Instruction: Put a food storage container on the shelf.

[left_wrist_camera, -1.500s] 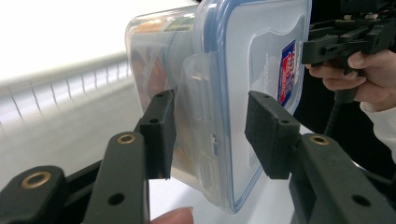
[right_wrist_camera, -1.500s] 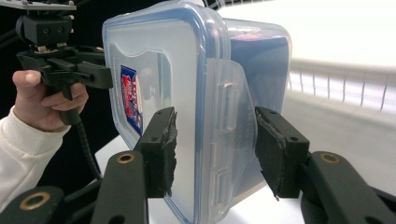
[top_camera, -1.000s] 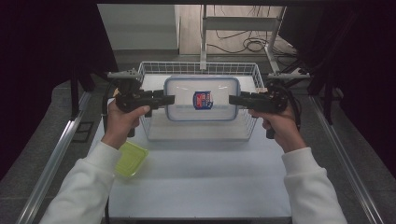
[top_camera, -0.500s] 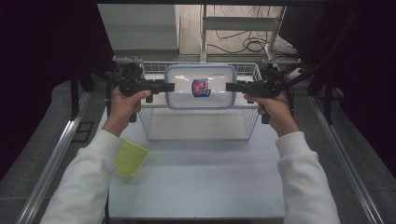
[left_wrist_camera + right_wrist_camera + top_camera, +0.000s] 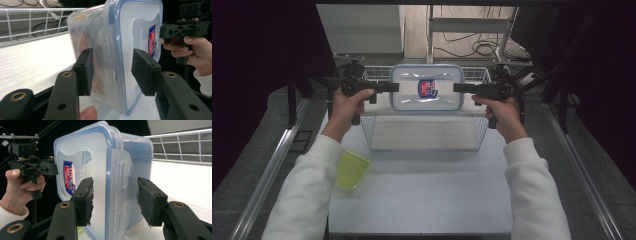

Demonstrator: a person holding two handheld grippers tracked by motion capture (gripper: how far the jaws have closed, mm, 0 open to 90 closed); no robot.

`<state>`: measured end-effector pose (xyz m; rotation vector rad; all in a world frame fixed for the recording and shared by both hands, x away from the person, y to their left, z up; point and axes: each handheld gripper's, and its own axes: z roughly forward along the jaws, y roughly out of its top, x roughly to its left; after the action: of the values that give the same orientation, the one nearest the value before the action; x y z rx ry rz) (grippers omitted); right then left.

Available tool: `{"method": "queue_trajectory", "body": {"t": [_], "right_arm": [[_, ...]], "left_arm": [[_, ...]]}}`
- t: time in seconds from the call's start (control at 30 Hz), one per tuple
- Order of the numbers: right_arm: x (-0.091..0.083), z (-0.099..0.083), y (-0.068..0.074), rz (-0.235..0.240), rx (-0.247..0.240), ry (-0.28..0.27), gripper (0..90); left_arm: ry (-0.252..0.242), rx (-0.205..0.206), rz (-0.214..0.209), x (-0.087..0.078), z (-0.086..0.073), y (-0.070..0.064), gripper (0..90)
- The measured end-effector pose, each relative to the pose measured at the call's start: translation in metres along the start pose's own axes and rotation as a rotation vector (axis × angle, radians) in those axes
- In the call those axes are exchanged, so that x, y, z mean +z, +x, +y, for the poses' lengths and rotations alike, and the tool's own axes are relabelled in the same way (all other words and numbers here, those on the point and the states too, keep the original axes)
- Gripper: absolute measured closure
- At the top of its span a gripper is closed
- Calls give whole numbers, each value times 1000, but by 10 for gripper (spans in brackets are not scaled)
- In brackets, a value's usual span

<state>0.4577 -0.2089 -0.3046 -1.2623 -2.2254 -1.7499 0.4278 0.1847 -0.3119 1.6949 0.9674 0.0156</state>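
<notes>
high view: lidded container held up between two grippers over the basket

high view showed a clear plastic container [image 5: 426, 88] with a blue-edged lid, raised above the far rim of a wire basket [image 5: 424, 135] on the white table [image 5: 422, 200]. the left gripper [image 5: 389, 87] met its left end and the right gripper [image 5: 458, 88] its right end.

left gripper view had the black jaws part open, straddling the container's [image 5: 120, 50] side latch, with a gap visible at the outer pad, so a firm clamp could not be confirmed. right gripper view showed the same on the container [image 5: 105, 177]: jaws straddling the end with gaps either side.

judged risk: if either hand drifted outward or tilted, the smooth plastic could slip from loose pads and drop into the basket or onto its rim. a green cup [image 5: 350, 170] lay well apart, by the left sleeve.
</notes>
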Motion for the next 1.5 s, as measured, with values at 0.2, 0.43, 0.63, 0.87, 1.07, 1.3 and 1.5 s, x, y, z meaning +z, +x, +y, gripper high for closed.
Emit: {"method": "queue_trajectory", "body": {"t": [0.2, 0.43, 0.63, 0.87, 1.07, 1.3, 1.5], "right_arm": [[4, 2, -5, -6, 82, -15, 477], [10, 0, -6, -91, 157, -19, 424], [4, -11, -10, -163, 215, -113, 402], [-25, -23, 3, -215, 36, -113, 661], [-26, -41, 27, -188, -138, 45, 885], [3, -54, 45, -135, -217, 136, 887], [27, -55, 42, -176, -217, 136, 887]], "left_arm": [[-18, -31, 19, 7, 2, 4, 491], [1, -46, 79, 18, 1, 11, 414], [-47, -101, 79, 18, -6, 19, 300], [-45, -35, 120, 0, -13, 7, 296], [-53, -8, 122, -16, -26, -3, 268], [-38, 13, 110, -25, -37, -12, 258], [-1, 44, 113, -26, -48, -20, 244]]}}
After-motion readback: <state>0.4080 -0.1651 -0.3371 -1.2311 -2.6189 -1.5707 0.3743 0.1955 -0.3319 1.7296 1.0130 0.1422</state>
